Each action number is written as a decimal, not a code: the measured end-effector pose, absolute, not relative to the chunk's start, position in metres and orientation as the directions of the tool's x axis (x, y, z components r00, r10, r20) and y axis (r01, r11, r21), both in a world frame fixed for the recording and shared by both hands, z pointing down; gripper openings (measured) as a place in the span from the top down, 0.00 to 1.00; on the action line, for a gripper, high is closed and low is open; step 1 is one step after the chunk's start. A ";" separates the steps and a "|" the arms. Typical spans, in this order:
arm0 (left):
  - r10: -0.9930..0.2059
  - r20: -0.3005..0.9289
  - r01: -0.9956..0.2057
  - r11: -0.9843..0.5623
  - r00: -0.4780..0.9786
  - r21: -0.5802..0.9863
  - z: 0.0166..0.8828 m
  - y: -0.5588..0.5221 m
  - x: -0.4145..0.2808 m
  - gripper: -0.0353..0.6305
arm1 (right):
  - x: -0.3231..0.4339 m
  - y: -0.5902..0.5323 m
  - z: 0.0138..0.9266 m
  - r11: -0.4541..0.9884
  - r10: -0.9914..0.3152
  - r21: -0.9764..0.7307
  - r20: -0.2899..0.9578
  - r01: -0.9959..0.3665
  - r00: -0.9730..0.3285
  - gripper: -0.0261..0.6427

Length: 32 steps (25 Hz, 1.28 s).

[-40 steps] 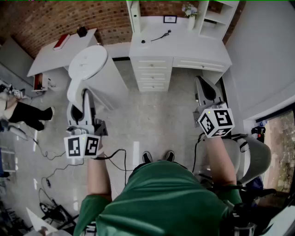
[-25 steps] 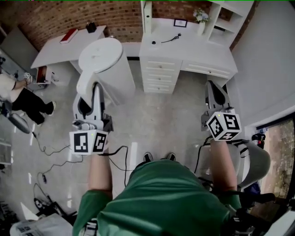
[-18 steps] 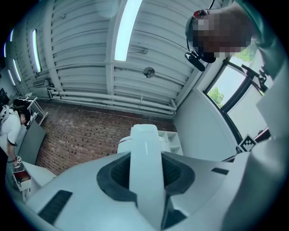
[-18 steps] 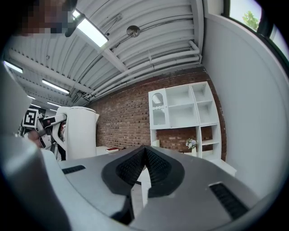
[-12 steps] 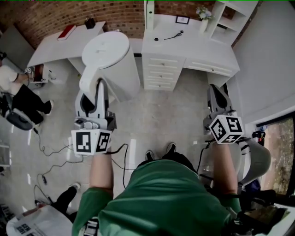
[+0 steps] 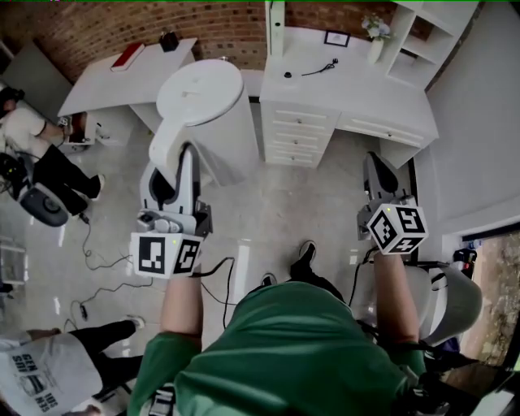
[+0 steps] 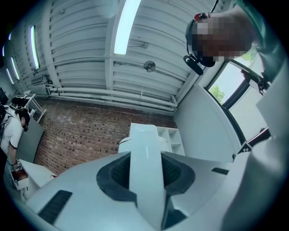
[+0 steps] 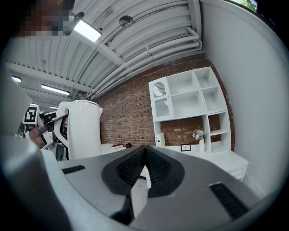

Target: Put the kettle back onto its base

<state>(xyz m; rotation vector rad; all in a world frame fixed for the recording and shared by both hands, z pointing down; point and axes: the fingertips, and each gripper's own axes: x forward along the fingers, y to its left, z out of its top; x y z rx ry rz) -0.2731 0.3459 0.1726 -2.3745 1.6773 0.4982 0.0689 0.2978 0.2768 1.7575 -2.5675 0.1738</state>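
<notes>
Fingers [image 7: 115, 173] of my left gripper [image 6: 180, 162] clamp the tall, smooth white plastic kettle [image 6: 210, 101] by its flat handle [image 7: 145, 171]; right gripper [image 6: 376, 166]: ribbed black fingers [image 8: 156, 164] closed, empty.

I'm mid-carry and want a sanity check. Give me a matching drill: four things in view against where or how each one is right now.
Things
1. kettle
2. right gripper
3. red book
4. vase of flowers

Places or states
A. on the plain desk at the left, by the brick wall
B. shut, nothing between its jaws
C. carried, its handle clamped in the left gripper
D. on the desk with drawers, beside the shelves

Pairs: 1-C, 2-B, 3-A, 4-D
</notes>
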 end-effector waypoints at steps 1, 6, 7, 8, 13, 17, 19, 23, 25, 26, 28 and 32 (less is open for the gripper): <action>-0.876 -0.381 -0.942 -0.335 0.296 0.038 0.169 0.336 -0.271 0.76 | 0.069 0.285 0.275 0.367 -0.924 -0.080 0.081 -0.927 -0.373 0.93; -0.885 -0.388 -0.955 -0.294 0.257 0.037 0.162 0.288 -0.248 0.76 | 0.095 0.226 0.272 0.394 -0.913 -0.083 0.075 -0.915 -0.400 0.93; -0.887 -0.387 -0.957 -0.286 0.251 0.035 0.163 0.280 -0.239 0.76 | 0.106 0.215 0.272 0.393 -0.914 -0.087 0.072 -0.915 -0.399 0.93; -0.889 -0.385 -0.959 -0.280 0.247 0.032 0.163 0.271 -0.231 0.76 | 0.116 0.204 0.271 0.391 -0.915 -0.092 0.069 -0.916 -0.398 0.93; -0.903 -0.364 -0.969 -0.246 0.226 0.010 0.156 0.225 -0.196 0.75 | 0.158 0.152 0.266 0.376 -0.921 -0.114 0.058 -0.919 -0.384 0.93; -0.907 -0.367 -0.976 -0.217 0.204 -0.006 0.153 0.198 -0.169 0.75 | 0.186 0.121 0.271 0.387 -0.916 -0.134 0.060 -0.912 -0.397 0.93; -0.908 -0.370 -0.978 -0.209 0.198 -0.009 0.152 0.187 -0.156 0.75 | 0.199 0.109 0.273 0.394 -0.913 -0.140 0.057 -0.908 -0.405 0.93; -0.911 -0.368 -0.979 -0.203 0.187 0.006 0.152 0.166 -0.142 0.75 | 0.218 0.089 0.273 0.398 -0.911 -0.152 0.049 -0.905 -0.409 0.93; -0.911 -0.370 -0.979 -0.203 0.183 0.014 0.150 0.155 -0.137 0.75 | 0.225 0.078 0.273 0.397 -0.911 -0.156 0.050 -0.905 -0.408 0.93; -0.910 -0.373 -0.979 -0.204 0.184 0.017 0.150 0.148 -0.134 0.75 | 0.228 0.071 0.274 0.396 -0.911 -0.159 0.053 -0.905 -0.408 0.93; -0.908 -0.373 -0.977 -0.212 0.189 0.021 0.151 0.134 -0.131 0.75 | 0.231 0.058 0.278 0.392 -0.912 -0.164 0.061 -0.905 -0.406 0.93; -0.912 -0.361 -0.975 -0.220 0.196 0.026 0.162 0.097 -0.131 0.75 | 0.232 0.033 0.288 0.387 -0.912 -0.160 0.077 -0.908 -0.402 0.93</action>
